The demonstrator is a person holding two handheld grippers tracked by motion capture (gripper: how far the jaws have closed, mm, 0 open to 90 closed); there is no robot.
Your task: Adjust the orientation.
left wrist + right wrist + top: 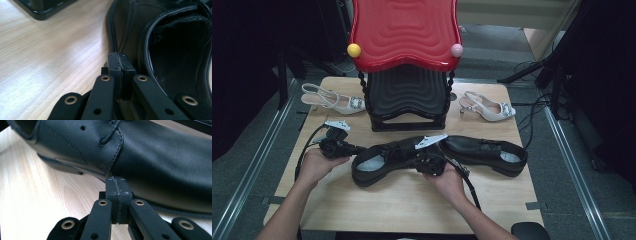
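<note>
A pale wooden surface carries a red-and-black shoe rack, white slingback heels either side. Your near black leather shoe lies mid-surface between both tongs, left and right, each clenched on nothing. It looks stiff, smooth, moderately heavy; grip its collar rim.

A red wavy-topped rack stood at the far side of the wooden table, with a black tier beneath it. A pale slingback shoe lay to its left, and another pale heeled shoe lay to its right.
</note>
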